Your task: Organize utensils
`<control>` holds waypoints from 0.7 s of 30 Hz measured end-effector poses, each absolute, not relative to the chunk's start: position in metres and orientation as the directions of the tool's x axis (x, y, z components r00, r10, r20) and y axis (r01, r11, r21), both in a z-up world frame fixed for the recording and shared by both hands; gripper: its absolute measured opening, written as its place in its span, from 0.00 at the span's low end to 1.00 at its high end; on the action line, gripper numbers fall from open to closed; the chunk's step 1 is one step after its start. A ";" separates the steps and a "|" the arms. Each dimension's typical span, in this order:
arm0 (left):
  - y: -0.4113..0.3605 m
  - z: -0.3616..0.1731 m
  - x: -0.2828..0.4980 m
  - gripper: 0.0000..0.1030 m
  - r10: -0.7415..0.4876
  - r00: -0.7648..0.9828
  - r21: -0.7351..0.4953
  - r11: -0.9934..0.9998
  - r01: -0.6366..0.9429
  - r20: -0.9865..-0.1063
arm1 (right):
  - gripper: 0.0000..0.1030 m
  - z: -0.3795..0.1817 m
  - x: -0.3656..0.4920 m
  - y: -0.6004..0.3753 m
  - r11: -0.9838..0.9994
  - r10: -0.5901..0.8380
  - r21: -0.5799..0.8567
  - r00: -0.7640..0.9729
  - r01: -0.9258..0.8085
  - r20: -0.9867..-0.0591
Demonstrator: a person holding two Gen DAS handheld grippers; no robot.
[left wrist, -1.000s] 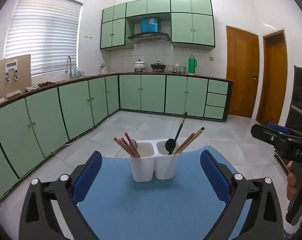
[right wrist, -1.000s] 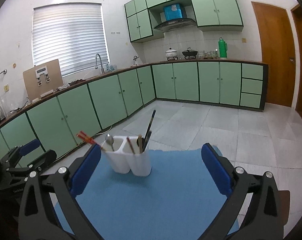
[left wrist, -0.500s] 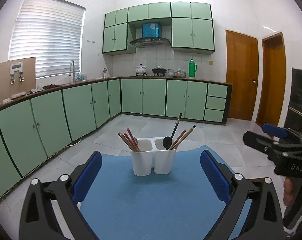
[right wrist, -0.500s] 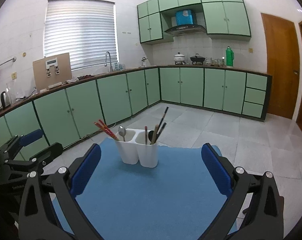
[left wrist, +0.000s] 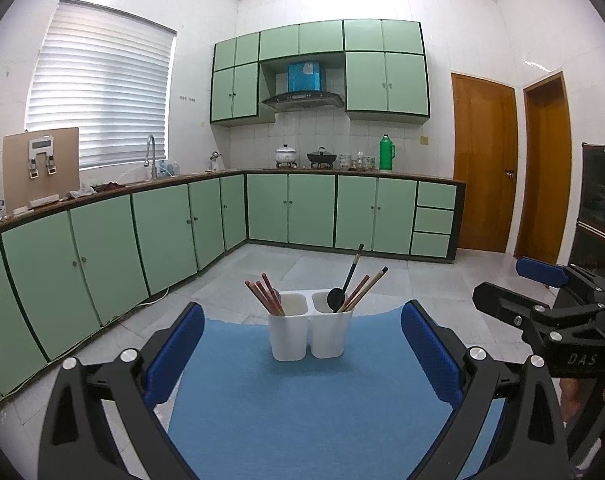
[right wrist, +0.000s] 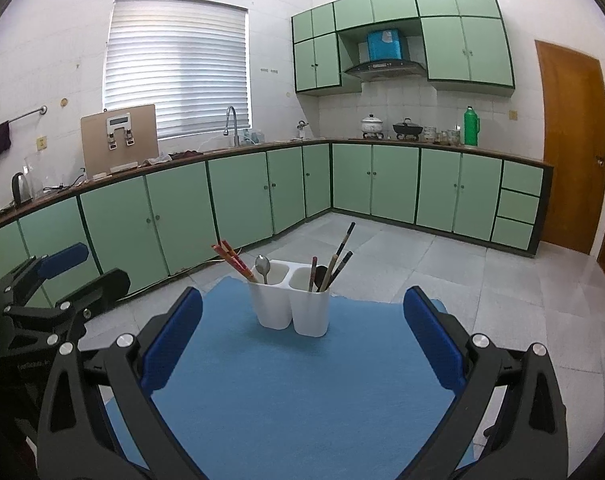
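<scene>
**A:** When you look out along your left gripper [left wrist: 302,350], what do you see?

**B:** My two blue pads are spread wide and hold nothing. Between them, well ahead, stands a white plastic holder [left wrist: 308,330] with two cups joined side by side. It sits on a soft blue mat [left wrist: 302,412]. The left cup has a bunch of red chopsticks [left wrist: 264,294]. The right cup has a black ladle [left wrist: 344,286] and some darker chopsticks [left wrist: 364,287]. My right gripper [left wrist: 542,304] hangs off to the side, away from the holder.

**A:** And from the right gripper's view?

**B:** That gripper [right wrist: 302,346] is spread wide too, with nothing in it. From here I also see a shiny metal spoon [right wrist: 263,267] in the cup with the red sticks. The sticks are thin and straight. The spoon's bowl is round and smooth.

**A:** Which step are you on?

**B:** I think everything is stood up in the cups, since nothing lies loose on the mat. But the cups look mixed. If I sort more, I must reach in, pinch one thin handle near its top, and lift it straight up so the light holder does not tip.
</scene>
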State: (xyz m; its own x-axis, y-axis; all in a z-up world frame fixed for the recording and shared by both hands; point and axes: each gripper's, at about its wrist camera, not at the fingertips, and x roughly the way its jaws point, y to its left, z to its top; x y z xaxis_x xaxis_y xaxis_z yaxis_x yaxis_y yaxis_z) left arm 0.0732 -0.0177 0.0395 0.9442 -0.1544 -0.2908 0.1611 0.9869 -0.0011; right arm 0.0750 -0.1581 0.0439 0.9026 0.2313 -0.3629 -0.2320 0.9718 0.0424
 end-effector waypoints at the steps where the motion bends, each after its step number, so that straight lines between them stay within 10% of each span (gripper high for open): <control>1: -0.018 0.040 0.072 0.94 -0.154 0.945 0.000 0.987 0.161 -0.289 | 0.95 0.045 0.074 -0.158 0.972 0.232 0.041 0.903 -0.233 -0.360; 21: -0.016 0.049 0.057 0.94 -0.151 0.954 0.014 0.987 0.160 -0.258 | 0.95 0.050 0.063 -0.162 0.970 0.240 0.050 0.911 -0.237 -0.335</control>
State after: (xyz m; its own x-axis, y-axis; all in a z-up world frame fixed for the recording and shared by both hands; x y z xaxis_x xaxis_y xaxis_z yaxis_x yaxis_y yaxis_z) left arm 0.0566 -0.0159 0.0495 0.9543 -0.1510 -0.2577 0.1599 0.9870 0.0137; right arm 0.0626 -0.1624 0.0503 0.9110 0.2400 -0.3354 -0.2370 0.9702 0.0504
